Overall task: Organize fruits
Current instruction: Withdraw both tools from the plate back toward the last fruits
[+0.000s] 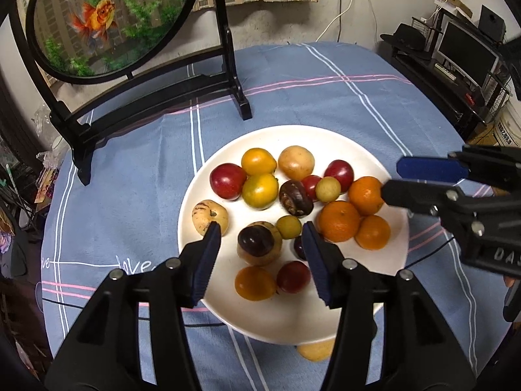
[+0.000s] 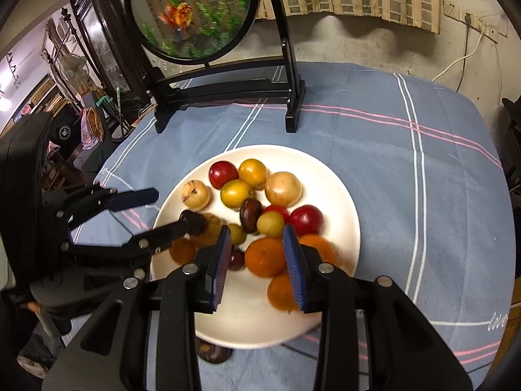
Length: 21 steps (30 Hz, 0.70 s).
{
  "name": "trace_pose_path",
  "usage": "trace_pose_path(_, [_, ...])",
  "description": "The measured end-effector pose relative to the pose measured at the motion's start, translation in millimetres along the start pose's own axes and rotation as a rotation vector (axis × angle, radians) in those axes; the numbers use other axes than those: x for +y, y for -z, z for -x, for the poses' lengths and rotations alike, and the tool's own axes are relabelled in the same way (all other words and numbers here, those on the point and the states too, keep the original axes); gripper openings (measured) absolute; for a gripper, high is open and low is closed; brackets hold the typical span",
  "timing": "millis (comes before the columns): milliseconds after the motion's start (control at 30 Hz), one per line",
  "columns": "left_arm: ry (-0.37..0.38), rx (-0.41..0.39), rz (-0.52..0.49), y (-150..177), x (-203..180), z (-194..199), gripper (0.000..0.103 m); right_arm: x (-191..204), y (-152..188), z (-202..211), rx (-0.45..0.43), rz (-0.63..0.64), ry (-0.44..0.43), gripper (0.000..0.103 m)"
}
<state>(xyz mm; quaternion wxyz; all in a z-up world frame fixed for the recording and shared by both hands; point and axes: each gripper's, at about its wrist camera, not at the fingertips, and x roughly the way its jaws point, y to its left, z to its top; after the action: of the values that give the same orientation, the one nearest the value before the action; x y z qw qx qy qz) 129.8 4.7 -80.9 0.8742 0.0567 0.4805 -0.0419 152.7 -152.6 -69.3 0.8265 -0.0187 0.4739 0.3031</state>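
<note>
A white plate point(image 1: 286, 322) on the blue cloth holds several fruits: oranges point(image 1: 338, 221), red plums point(image 1: 227, 181), yellow fruits point(image 1: 259, 191), tan fruits point(image 1: 296, 162) and dark ones point(image 1: 255, 240). My left gripper point(image 1: 260, 231) is open and empty above the plate's near side, over a dark fruit on a tan one. My right gripper point(image 2: 257, 233) is open and empty above the oranges point(image 2: 265, 256); it shows in the left wrist view point(image 1: 390, 179) too. The left gripper point(image 2: 169, 210) appears in the right wrist view. The plate point(image 2: 247, 325) shows there too.
A black stand with a round goldfish picture point(image 1: 107, 19) is at the table's far left. A tan fruit point(image 1: 317, 350) lies on the cloth by the plate's near rim; a dark fruit point(image 2: 213, 353) lies there too. Shelves and a monitor point(image 1: 465, 52) stand at the right.
</note>
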Motion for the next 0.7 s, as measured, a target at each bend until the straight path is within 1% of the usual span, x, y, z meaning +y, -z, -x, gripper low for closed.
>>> trace_pose_path(100, [-0.004, -0.017, 0.003, 4.8, 0.4, 12.3, 0.058, 7.3, 12.5, 15.4, -0.018, 0.023, 0.009, 0.035])
trace_pose_path(133, [-0.005, -0.021, 0.006, 7.6, 1.4, 16.7, 0.06, 9.7, 17.1, 20.1, -0.022, 0.03, 0.014, 0.039])
trace_pose_path(167, [-0.006, -0.026, 0.015, 11.2, 3.4, 21.4, 0.061, 12.4, 22.1, 25.2, -0.032, 0.037, 0.023, 0.056])
trace_pose_path(200, [-0.007, -0.03, 0.025, 15.1, 5.7, 25.6, 0.064, 16.6, 30.2, 33.1, -0.055, 0.049, 0.031, 0.063])
trace_pose_path(267, [-0.011, -0.036, 0.046, 24.4, 11.3, 32.5, 0.066, 21.9, 42.6, 39.8, -0.056, 0.062, 0.009, 0.063])
trace_pose_path(367, [-0.011, -0.032, 0.073, 39.8, 18.4, 38.0, 0.069, 29.4, 65.1, 40.4, -0.034, 0.073, 0.027, 0.063])
trace_pose_path(467, [0.004, -0.019, 0.104, 64.0, 24.4, 43.9, 0.072, 32.2, 92.9, 31.4, 0.016, 0.057, 0.024, 0.063])
trace_pose_path(567, [0.022, 0.016, 0.13, 92.9, 27.6, 44.8, 0.073, 36.8, 118.6, 15.0, 0.078, 0.059, 0.042, 0.063])
trace_pose_path(600, [0.034, 0.039, 0.139, 104.1, 29.3, 42.6, 0.074, 39.3, 126.1, 8.8, 0.095, 0.065, 0.045, 0.063])
trace_pose_path(700, [0.042, 0.092, 0.158, 127.5, 32.2, 35.9, 0.074, 47.8, 134.3, -8.2, 0.125, 0.099, 0.065, 0.063])
